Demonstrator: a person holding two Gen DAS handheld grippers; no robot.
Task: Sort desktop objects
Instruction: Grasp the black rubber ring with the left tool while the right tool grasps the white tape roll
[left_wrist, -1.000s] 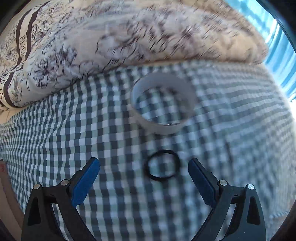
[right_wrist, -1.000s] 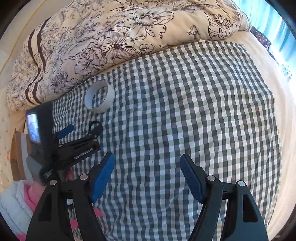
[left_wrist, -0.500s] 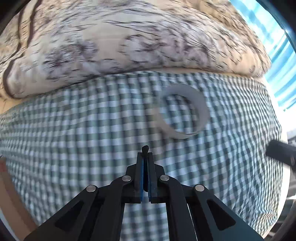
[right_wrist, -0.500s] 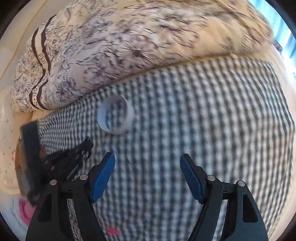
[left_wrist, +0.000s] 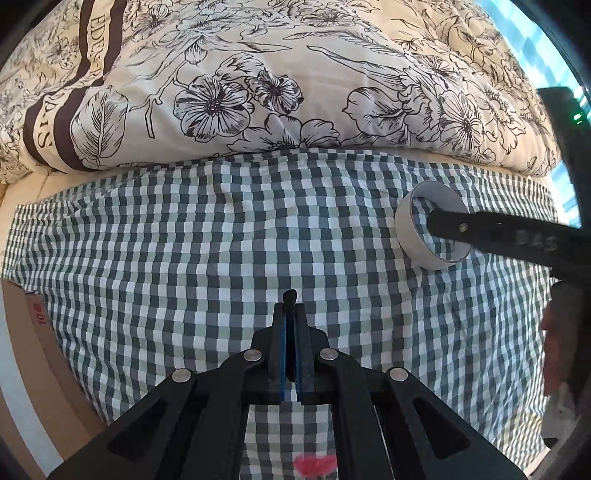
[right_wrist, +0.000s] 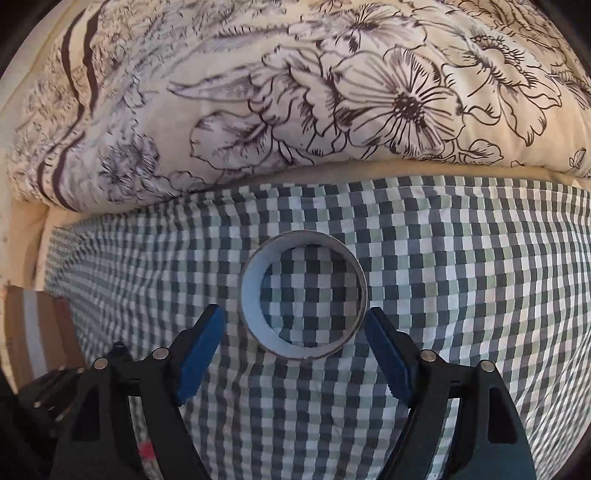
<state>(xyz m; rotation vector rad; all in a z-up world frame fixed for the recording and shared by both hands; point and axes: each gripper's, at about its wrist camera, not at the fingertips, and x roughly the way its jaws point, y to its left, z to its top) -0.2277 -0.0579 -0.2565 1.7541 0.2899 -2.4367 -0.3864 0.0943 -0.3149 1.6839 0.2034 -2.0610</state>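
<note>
Checked cloth in dark green and white covers the bed, with a flowered quilt bunched along its far edge. On the cloth lies a white tape roll, flat on its side, the checks showing through its hole. The right claw is spread wide, its blue pads on either side of the roll's near rim; whether they touch it is hard to tell. In the left wrist view one black finger of that claw crosses the roll and hides part of it. The left claw is pressed together on a thin black band; only a small loop shows above the pads, the rest is hidden.
</note>
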